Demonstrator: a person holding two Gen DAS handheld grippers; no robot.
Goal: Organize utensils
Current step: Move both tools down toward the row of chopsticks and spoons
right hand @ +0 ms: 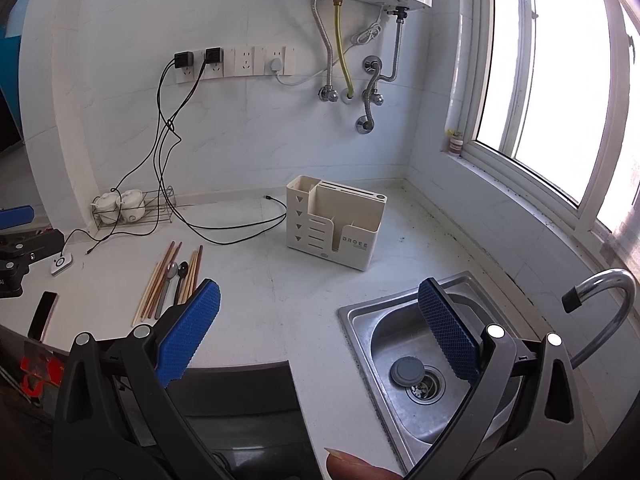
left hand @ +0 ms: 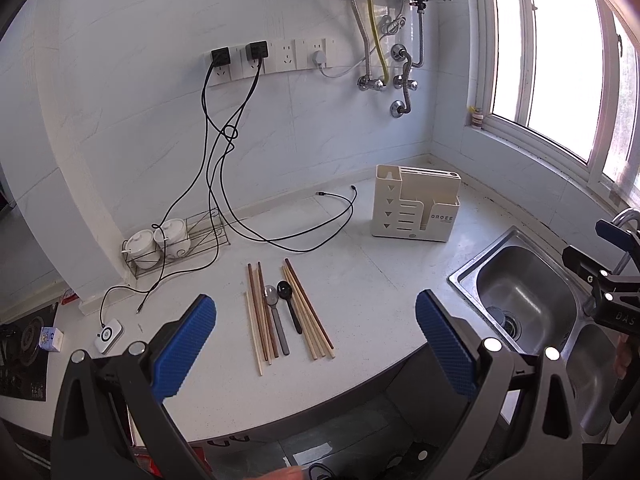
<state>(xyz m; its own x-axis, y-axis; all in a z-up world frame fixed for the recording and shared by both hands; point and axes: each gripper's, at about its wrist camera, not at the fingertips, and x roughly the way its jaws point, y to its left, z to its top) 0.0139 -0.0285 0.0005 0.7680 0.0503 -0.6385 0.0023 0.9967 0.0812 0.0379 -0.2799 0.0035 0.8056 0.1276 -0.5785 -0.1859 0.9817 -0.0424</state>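
Note:
Several wooden chopsticks (left hand: 262, 316) lie in two bunches on the white counter, with a metal spoon (left hand: 271, 297) and a black spoon (left hand: 286, 291) between them. My left gripper (left hand: 316, 312) hovers open just in front of them, empty. A cream utensil holder (left hand: 412, 208) stands upright further back. In the right wrist view the chopsticks (right hand: 160, 280) and spoons (right hand: 178, 274) lie to the left, the holder (right hand: 334, 222) stands ahead, and my right gripper (right hand: 320, 300) is open and empty over the counter's edge by the sink.
A steel sink (right hand: 404, 356) with a curved tap (right hand: 600, 304) is at the right. Black cables (left hand: 304, 236) trail across the counter from wall sockets. A wire rack with white jars (left hand: 168, 240) stands at the left wall. A phone (right hand: 42, 314) lies near the left edge.

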